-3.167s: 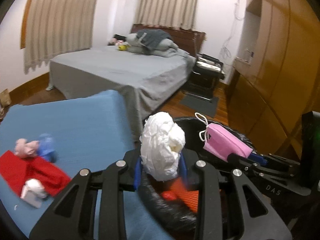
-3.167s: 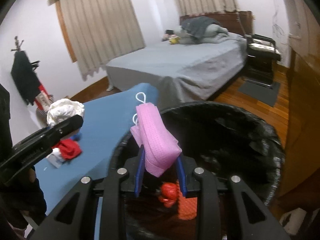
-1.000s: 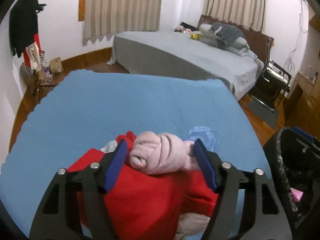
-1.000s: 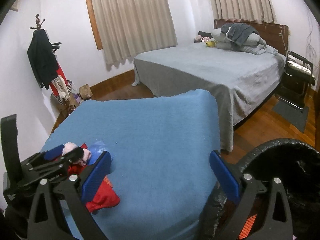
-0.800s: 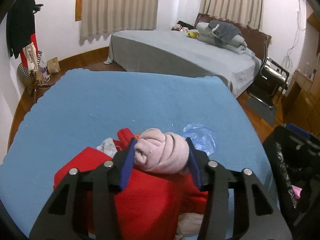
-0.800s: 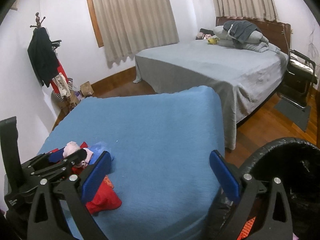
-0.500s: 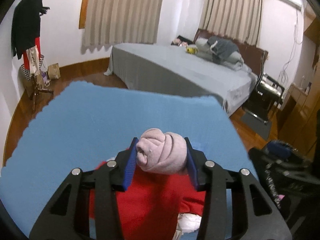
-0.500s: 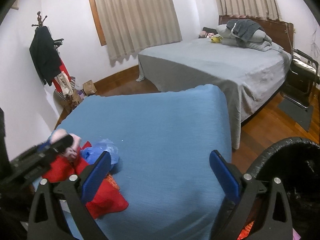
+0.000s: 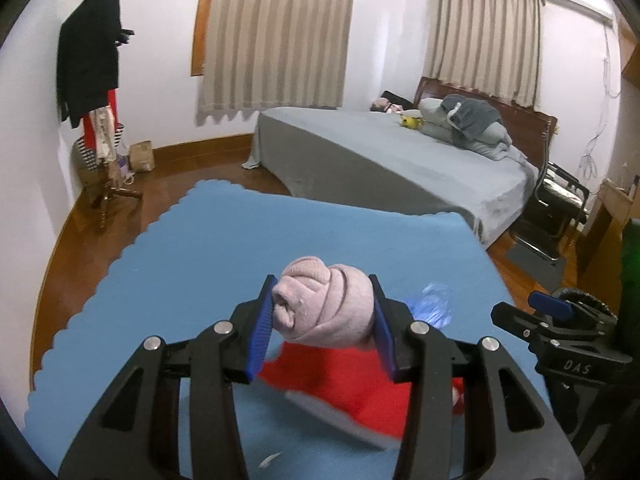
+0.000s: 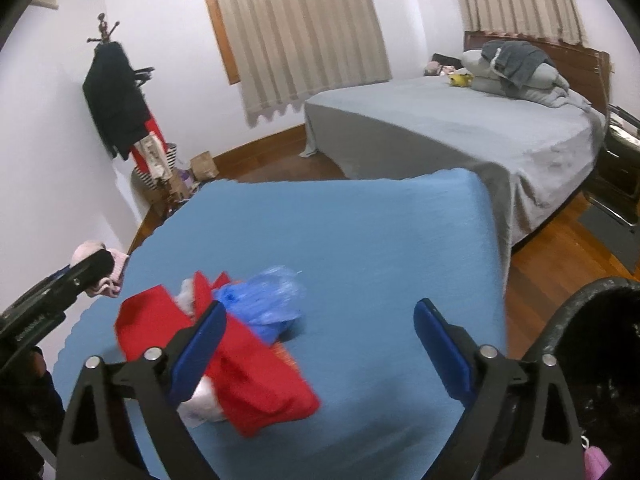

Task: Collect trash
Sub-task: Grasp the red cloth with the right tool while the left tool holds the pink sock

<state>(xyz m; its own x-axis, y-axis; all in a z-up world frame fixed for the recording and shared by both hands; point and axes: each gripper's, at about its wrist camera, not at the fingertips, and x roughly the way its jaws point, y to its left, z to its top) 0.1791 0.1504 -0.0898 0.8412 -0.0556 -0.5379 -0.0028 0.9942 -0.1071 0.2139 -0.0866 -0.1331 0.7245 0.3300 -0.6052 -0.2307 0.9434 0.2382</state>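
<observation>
My left gripper [image 9: 323, 320] is shut on a rolled pink sock [image 9: 326, 312] and holds it above the blue-covered table [image 9: 192, 264]. Under it lie a red cloth [image 9: 360, 384] and a crumpled blue plastic bag [image 9: 434, 306]. In the right wrist view my right gripper [image 10: 320, 338] has wide jaws that are closing, with nothing pressed between its pads. It hovers over the table, just right of the red cloth [image 10: 240, 376] and the blue plastic bag [image 10: 266, 300]. The pink sock [image 10: 98, 264] shows at the far left in the left gripper. The black-lined trash bin [image 10: 600, 360] stands at the lower right.
A white crumpled piece [image 10: 200, 398] pokes out under the red cloth. A grey bed [image 9: 400, 160] stands beyond the table, with a black chair [image 9: 556, 208] beside it. A coat stand [image 9: 100, 112] with clothes is at the left wall. The bin's rim [image 9: 580, 300] shows at the table's right.
My left gripper closed on the pink sock and lifted it off the red cloth. My right gripper swung left from the bin toward the red cloth and blue bag, and its jaws narrowed slightly.
</observation>
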